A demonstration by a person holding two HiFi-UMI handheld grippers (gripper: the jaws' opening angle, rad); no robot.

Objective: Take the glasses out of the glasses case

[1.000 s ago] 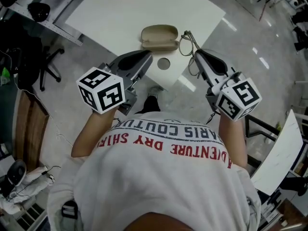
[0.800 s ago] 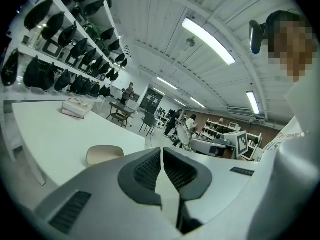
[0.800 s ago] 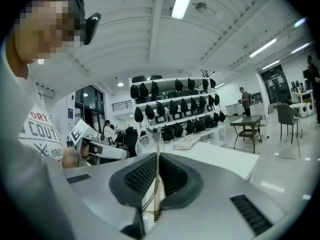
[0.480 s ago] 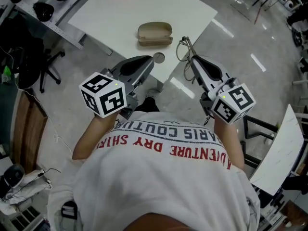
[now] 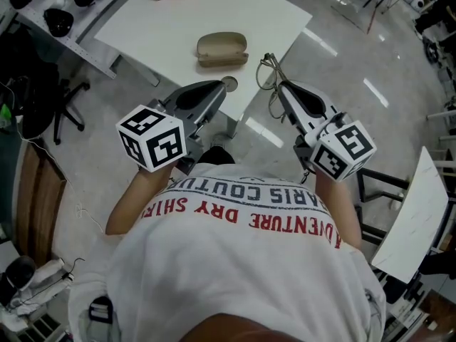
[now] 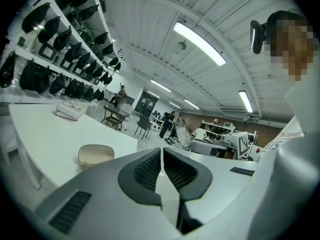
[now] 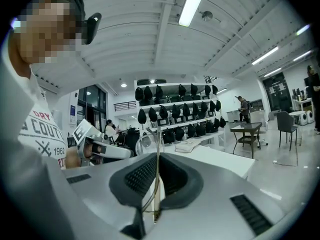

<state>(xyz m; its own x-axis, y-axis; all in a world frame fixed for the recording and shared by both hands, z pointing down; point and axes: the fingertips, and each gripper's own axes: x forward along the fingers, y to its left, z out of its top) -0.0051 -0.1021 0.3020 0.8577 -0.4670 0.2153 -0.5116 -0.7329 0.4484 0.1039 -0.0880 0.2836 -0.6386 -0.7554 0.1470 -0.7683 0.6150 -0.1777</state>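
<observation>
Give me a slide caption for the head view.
Right gripper holds the glasses beside the table; the case lies shut on it, left gripper empty.

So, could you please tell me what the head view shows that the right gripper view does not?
Only the head view shows the closed glasses case lying on the white table. Only the right gripper view shows the right gripper shut on a thin wire arm of the glasses, with shelves of dark gear behind. Both show the glasses in that gripper, the left gripper and the person's printed shirt.
</observation>
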